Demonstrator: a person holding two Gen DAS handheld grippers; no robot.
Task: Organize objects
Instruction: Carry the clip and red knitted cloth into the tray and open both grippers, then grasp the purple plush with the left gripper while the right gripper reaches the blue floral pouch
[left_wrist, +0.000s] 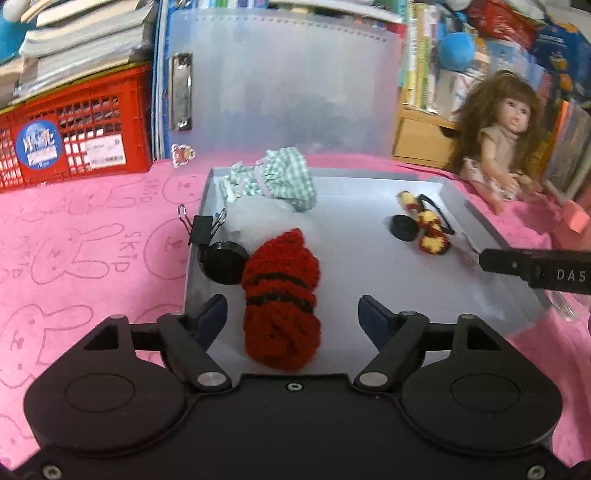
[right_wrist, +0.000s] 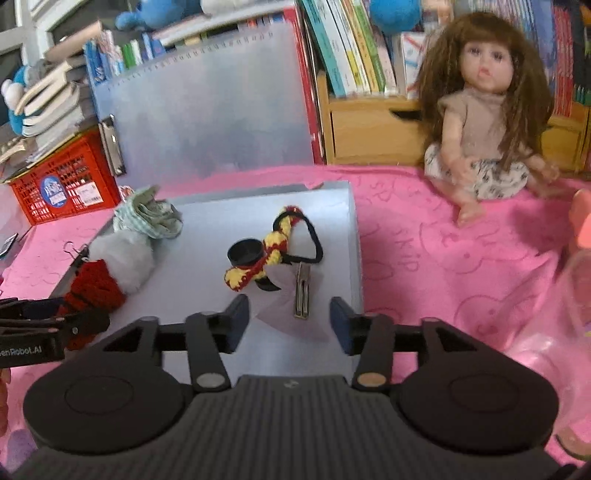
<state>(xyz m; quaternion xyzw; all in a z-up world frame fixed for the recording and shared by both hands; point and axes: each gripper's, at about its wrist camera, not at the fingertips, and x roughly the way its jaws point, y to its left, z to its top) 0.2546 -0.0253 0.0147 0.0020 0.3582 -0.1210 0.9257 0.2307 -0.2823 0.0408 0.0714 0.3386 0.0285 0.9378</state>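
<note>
1. The grey tray on the pink cloth was taken as the landmark; every item to be organized was seen lying inside it.
2. The left gripper was held at the tray's near edge with its fingers spread wide, and the red knitted piece lay between them, untouched by either pad.
3. The right gripper was likewise found with its fingers parted, pinching nothing; a metal clip on a scrap of clear film lay between them near the tray's front right edge.
4. Toward the tray's far left corner, a green gingham garment was seen, with a white fluffy piece just in front of it.
5. A binder clip was clamped on the tray's left rim, a black round cap just beside it.
6. On the tray's right side, a yellow-and-red braided band lay touching a second black cap.
7. Judged from this: both placements looked finished. The release would be done well by lifting both grippers straight clear with fingers kept apart, so the yarn and clip are not snagged or dragged.
8. The doll sat well beyond the tray's right edge, outside it.
</note>
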